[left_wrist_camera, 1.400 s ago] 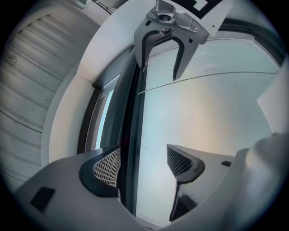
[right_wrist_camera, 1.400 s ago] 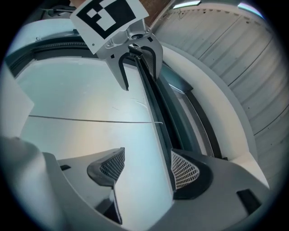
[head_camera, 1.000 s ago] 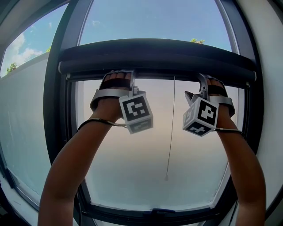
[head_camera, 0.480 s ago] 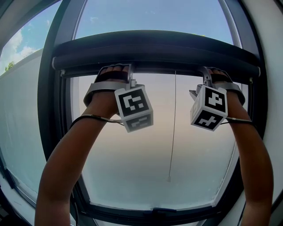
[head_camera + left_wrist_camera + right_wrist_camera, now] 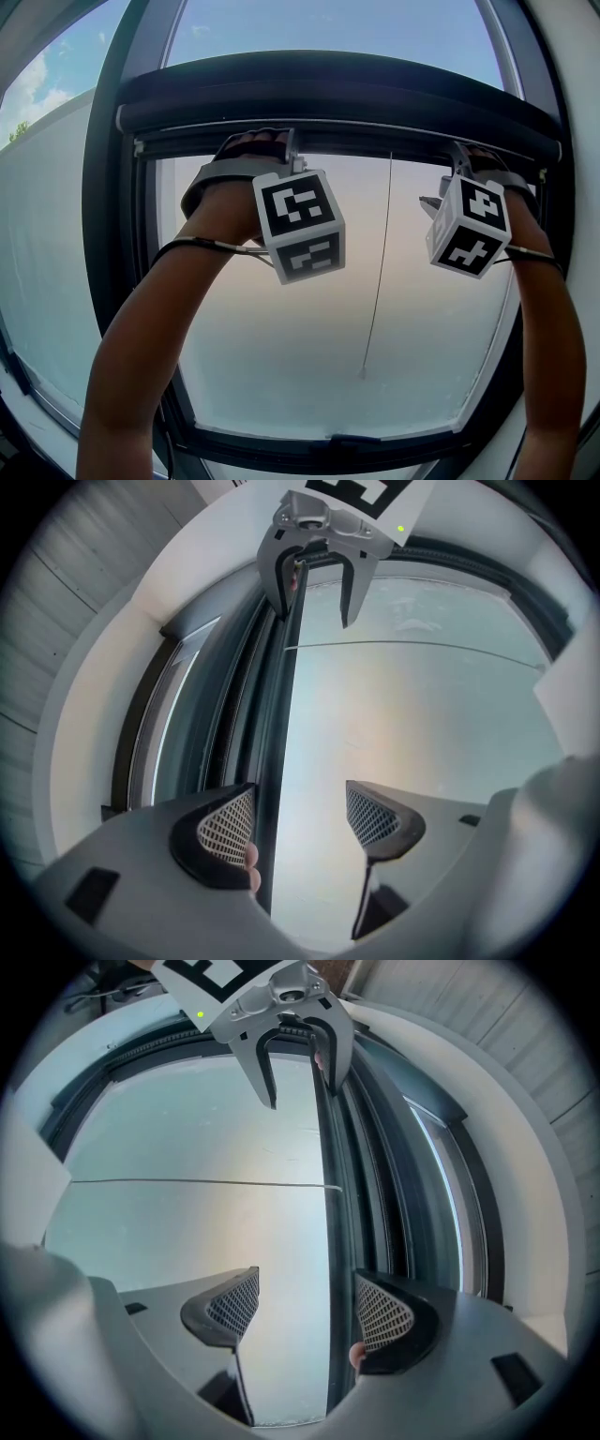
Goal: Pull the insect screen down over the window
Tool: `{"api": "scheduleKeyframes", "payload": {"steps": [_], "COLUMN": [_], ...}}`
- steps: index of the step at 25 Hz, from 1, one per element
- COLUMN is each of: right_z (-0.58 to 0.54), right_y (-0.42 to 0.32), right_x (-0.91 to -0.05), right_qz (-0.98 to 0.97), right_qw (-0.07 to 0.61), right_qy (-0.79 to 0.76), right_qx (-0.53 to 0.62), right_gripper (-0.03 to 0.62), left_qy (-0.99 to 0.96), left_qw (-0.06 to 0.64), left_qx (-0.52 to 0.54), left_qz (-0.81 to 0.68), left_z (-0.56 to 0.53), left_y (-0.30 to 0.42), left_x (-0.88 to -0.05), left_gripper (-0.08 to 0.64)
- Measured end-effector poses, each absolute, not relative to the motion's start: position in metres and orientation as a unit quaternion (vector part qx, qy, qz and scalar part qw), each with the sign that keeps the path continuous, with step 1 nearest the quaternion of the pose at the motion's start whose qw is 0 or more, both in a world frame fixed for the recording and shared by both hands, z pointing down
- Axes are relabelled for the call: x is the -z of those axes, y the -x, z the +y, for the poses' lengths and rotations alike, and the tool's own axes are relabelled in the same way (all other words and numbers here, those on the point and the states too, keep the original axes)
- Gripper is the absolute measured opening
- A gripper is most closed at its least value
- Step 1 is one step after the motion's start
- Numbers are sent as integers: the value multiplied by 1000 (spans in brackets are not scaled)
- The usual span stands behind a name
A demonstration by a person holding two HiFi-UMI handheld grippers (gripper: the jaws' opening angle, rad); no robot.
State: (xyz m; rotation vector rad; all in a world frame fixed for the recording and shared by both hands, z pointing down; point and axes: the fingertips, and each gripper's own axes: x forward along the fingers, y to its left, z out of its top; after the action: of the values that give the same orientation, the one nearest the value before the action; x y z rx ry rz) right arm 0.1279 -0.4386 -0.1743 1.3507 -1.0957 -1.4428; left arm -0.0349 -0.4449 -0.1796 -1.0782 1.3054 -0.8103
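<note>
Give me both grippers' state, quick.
Left gripper: open, astride the screen bar.
Right gripper: open, astride the same bar.

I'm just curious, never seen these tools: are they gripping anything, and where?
Nothing is clamped: the left gripper and right gripper are open, each straddling the screen's dark bar with jaws apart.

Head view faces window [image 5: 309,328], close; gripper views share screen bar [image 5: 277,761], seemingly.

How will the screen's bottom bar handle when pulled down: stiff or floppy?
Probably stiff: the bottom bar shows no sag between the grippers. It fills little of the gap in the open left gripper and right gripper, so it may slip. The cord hangs limp.
</note>
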Motion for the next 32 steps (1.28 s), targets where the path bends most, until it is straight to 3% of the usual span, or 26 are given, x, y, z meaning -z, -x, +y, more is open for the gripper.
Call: {"api": "scheduleKeyframes", "payload": {"steps": [18, 32], "right_z": [-435, -434], "right_y": [-133, -134], "right_x": [109, 27], "right_qz": [-461, -500], "right_qw": [454, 467], "right_qy": [-541, -513], "right_qx": [537, 517], "right_gripper": [298, 298], "left_qy": [516, 560], "left_qw": [591, 548], "left_qx": [366, 408], "left_qz": [501, 468], "left_z": [-440, -435], "left_y": [32, 27], "left_x": [111, 27], "left_gripper": [304, 304]}}
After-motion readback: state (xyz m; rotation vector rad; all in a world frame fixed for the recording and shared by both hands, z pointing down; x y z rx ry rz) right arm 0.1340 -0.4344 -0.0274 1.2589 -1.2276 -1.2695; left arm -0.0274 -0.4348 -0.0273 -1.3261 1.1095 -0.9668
